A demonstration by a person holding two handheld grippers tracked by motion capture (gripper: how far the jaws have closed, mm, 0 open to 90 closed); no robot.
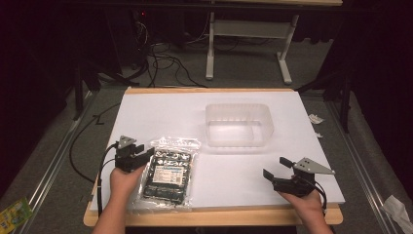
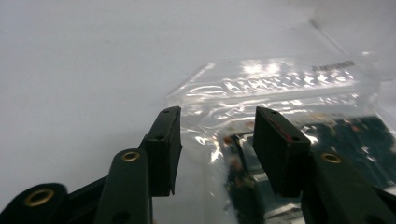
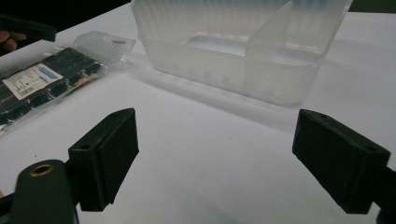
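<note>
1. The clear bag (image 1: pixel 168 171) with a dark circuit board inside lies flat on the white counter (image 1: pixel 160 112), near the person's front-left corner. Its sealed, wrinkled top edge points away from the person. Nothing shows it lifted off the surface yet.
2. The left gripper (image 1: pixel 147 154) sits at the bag's upper left edge. In the left gripper view its fingers (image 2: pixel 164 140) stand partly apart, straddling the bag's plastic edge without pressing on it. Judged from that, the grasp is only being set up, not made.
3. The translucent bin (image 1: pixel 238 124), with a divider inside, stands empty farther back on the counter, well apart from the bag. It looks the likely place for the bag, so the carry and the drop are still to do.
4. The right gripper (image 1: pixel 276 168) rests near the front-right corner, its fingers (image 3: pixel 107 149) wide apart and holding nothing, aimed toward the bin.
</note>
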